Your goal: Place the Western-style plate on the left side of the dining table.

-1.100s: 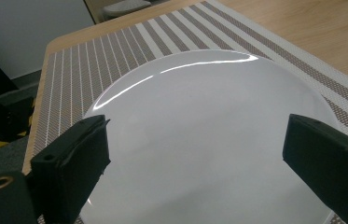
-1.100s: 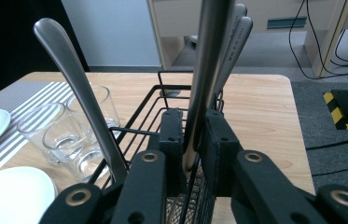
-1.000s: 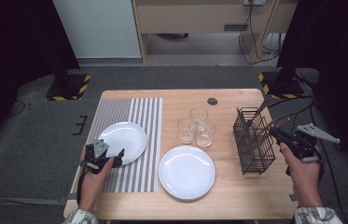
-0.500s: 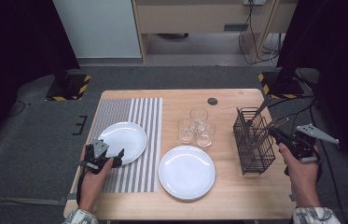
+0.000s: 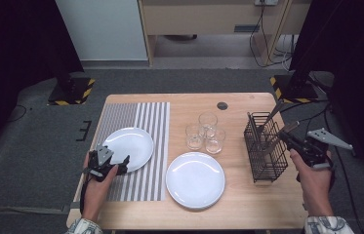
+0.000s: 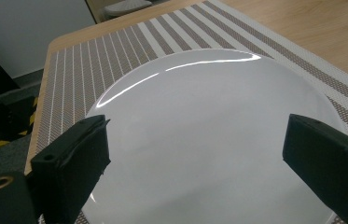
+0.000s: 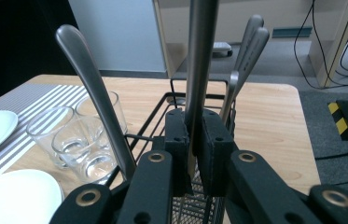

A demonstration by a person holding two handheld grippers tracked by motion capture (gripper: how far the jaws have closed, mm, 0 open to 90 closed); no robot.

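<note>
No words or numbers to read

No letters, labels, brand names or signs to make out anywhere in these pictures.

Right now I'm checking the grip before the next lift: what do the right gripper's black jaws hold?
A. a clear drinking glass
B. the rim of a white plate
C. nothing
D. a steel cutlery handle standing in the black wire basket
D: in the right gripper view the right gripper pads pinch a steel cutlery handle that rises from the black wire basket.
</note>
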